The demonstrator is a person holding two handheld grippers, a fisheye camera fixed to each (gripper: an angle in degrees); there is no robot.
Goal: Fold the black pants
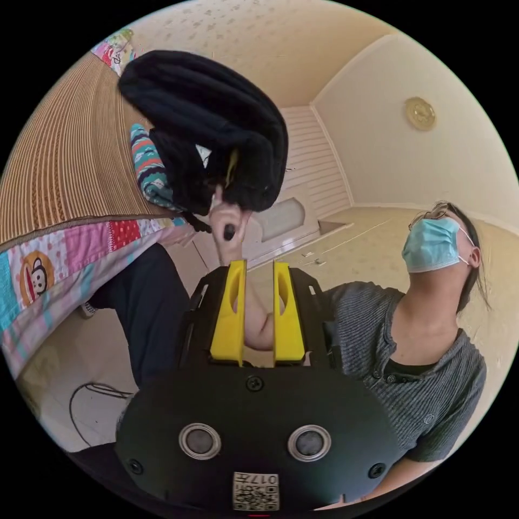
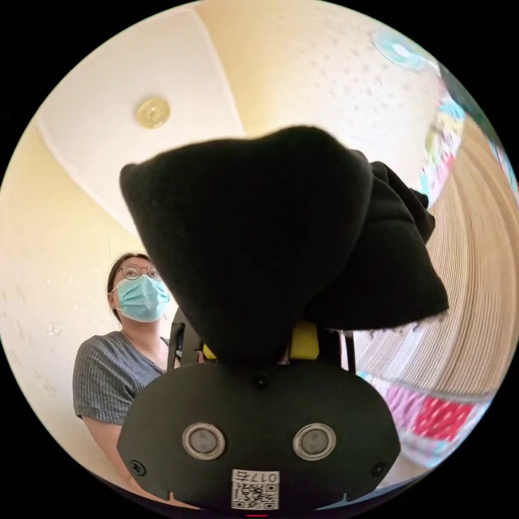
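The black pants (image 1: 205, 124) are a bunched bundle held up in the air beside the bed, above a person's hand (image 1: 227, 216) that grips a black handle. In the right gripper view the same pants (image 2: 270, 232) drape thickly over my right gripper (image 2: 259, 324). Just a sliver of one yellow jaw shows under the cloth, so how the jaws stand is hidden. My left gripper (image 1: 258, 270) is lower, apart from the pants. Its yellow jaws stand parallel with a narrow gap and nothing between them.
The bed has a woven straw mat (image 1: 65, 162) over a patchwork quilt (image 1: 65, 259). A striped cloth (image 1: 148, 167) lies at its edge behind the pants. The person in a grey shirt (image 1: 411, 367) stands close by. A cable (image 1: 86, 394) lies on the floor.
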